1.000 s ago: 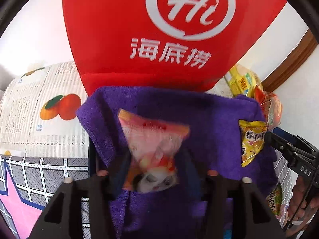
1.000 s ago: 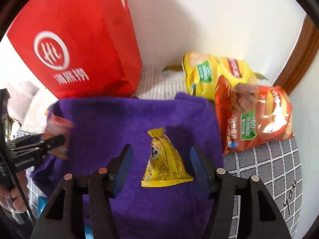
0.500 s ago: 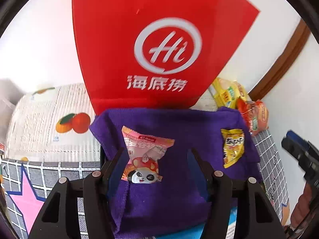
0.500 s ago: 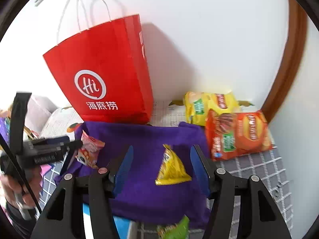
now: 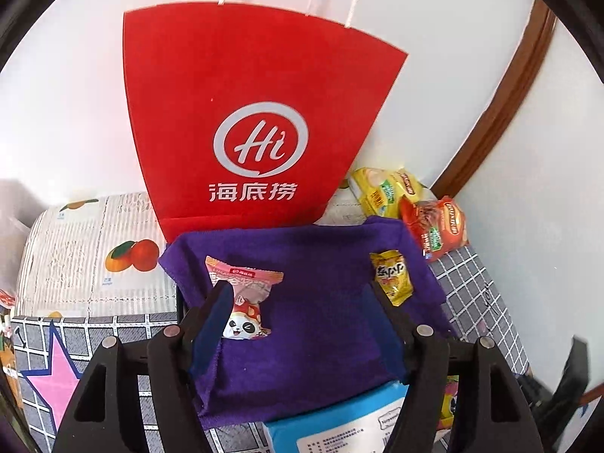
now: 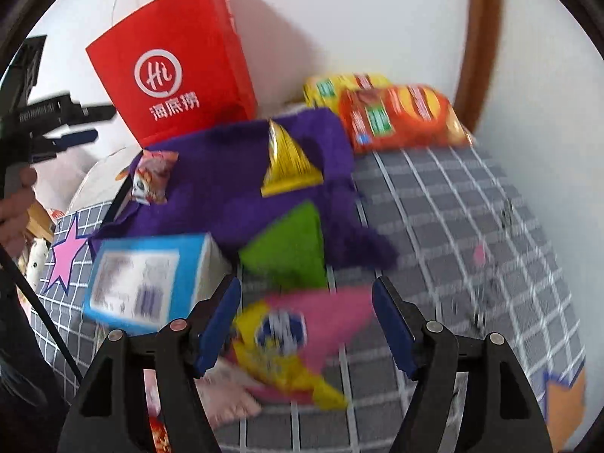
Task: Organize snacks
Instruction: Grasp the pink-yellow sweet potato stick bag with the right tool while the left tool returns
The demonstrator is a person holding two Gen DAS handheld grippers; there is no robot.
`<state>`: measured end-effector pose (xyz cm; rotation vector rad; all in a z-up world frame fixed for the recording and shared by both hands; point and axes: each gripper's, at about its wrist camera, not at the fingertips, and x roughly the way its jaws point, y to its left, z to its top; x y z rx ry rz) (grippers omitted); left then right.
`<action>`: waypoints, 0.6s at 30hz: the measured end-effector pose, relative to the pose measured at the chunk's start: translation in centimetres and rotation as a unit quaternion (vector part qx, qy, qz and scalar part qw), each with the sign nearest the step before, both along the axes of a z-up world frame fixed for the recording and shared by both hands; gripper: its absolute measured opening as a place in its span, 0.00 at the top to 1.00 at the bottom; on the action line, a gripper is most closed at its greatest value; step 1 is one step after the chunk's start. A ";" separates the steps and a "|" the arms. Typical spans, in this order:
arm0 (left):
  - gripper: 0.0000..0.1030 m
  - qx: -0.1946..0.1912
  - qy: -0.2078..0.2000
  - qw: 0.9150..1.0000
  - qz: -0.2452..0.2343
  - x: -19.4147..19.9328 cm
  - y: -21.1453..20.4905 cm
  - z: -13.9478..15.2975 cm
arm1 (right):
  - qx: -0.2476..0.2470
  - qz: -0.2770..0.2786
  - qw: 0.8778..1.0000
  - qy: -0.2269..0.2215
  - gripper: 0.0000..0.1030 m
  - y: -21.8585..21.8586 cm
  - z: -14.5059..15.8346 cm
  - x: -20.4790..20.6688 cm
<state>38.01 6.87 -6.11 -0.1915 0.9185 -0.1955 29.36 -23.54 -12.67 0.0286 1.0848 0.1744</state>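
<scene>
A purple towel (image 5: 324,324) lies in front of a red paper bag (image 5: 249,120). On it rest a pink panda snack packet (image 5: 245,294) and a yellow snack packet (image 5: 390,275). My left gripper (image 5: 300,302) hovers above the towel with its jaws opening and nothing pressed between them; the panda packet lies just beyond its left finger. My right gripper (image 6: 305,290) is nearer the front, jaws opening, over a blurred pink and yellow packet (image 6: 302,332) that its pads do not touch. The same towel (image 6: 226,188), panda packet (image 6: 153,177) and yellow packet (image 6: 287,162) show beyond it.
A green packet (image 6: 290,249) and a blue box (image 6: 147,275) lie at the towel's near edge. Yellow (image 6: 339,87) and orange chip bags (image 6: 396,117) lean at the back by a brown frame. A hand (image 6: 15,204) holds the left gripper at the left. Checked cloth (image 6: 472,207) spreads right.
The left gripper let go of the panda packet and rose back from the towel. The right gripper pulled away from the yellow packet toward the near packets. Both sets of jaws widened.
</scene>
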 end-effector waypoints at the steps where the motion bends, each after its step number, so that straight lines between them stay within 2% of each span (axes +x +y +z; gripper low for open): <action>1: 0.33 -0.001 -0.001 1.000 -0.001 -0.1 0.0 0.2 | 0.001 -0.001 1.000 0.003 0.30 0.1 -0.4 -0.4; 4: 0.33 -0.007 -0.002 1.000 -0.002 -0.5 0.0 0.6 | 0.010 0.000 1.000 0.022 0.30 0.5 -1.9 -1.1; 6: 0.33 -0.008 -0.004 1.000 -0.004 -0.7 0.0 0.8 | 0.031 -0.003 0.999 0.031 0.25 0.9 -2.9 -1.0; 9: 0.33 -0.008 -0.008 1.000 -0.007 -1.0 -0.2 1.2 | 0.016 -0.006 0.998 0.056 0.25 1.7 -4.9 -0.3; 10: 0.33 -0.009 -0.010 1.000 -0.009 -1.1 -0.1 1.4 | 0.012 -0.005 0.998 0.065 0.28 1.9 -5.5 -0.1; 11: 0.33 -0.008 -0.011 1.000 -0.010 -1.2 -0.1 1.6 | 0.012 -0.008 0.998 0.069 0.37 2.0 -5.9 -0.2; 13: 0.33 -0.007 -0.017 1.000 -0.008 -1.5 0.2 2.0 | 0.025 -0.012 0.998 0.052 0.39 1.6 -5.5 -1.0; 16: 0.33 -0.010 -0.025 1.000 -0.003 -1.8 0.5 2.5 | -0.003 -0.016 0.999 0.029 0.40 1.1 -4.4 -2.2; 18: 0.33 -0.011 -0.027 1.000 -0.007 -2.1 0.3 2.7 | 0.004 -0.029 0.999 0.023 0.40 0.2 -3.5 -3.4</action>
